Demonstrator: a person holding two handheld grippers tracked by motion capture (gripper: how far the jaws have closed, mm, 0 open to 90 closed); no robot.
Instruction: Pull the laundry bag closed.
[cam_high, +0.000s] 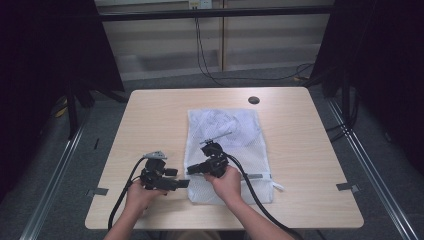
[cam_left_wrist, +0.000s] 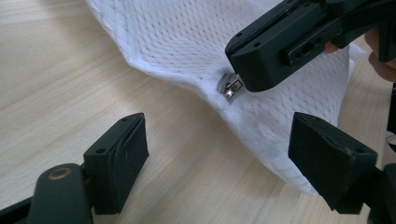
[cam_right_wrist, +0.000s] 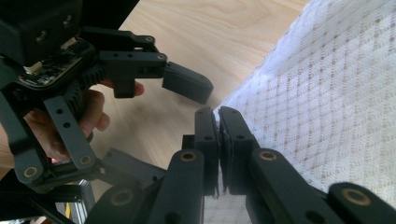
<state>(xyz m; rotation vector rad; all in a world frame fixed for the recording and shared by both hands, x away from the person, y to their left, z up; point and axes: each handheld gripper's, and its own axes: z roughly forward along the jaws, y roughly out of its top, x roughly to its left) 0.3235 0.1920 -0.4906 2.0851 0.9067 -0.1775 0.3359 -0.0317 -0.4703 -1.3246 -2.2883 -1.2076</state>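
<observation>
On the pale worktop (cam_high: 150, 115) lies a white mesh bag (cam_high: 235, 130), its near-left edge lifted; the right claw (cam_right_wrist: 218, 122) is clamped on that edge beside a metal zipper pull (cam_left_wrist: 230, 87); the left claw (cam_left_wrist: 217, 161) gapes wide, empty, just beside it.

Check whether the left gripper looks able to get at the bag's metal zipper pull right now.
Probably yes. The left gripper is open and aimed at the zipper pull, with bare table between. The right gripper, shut on the mesh bag's edge beside it, crowds one side.
</observation>
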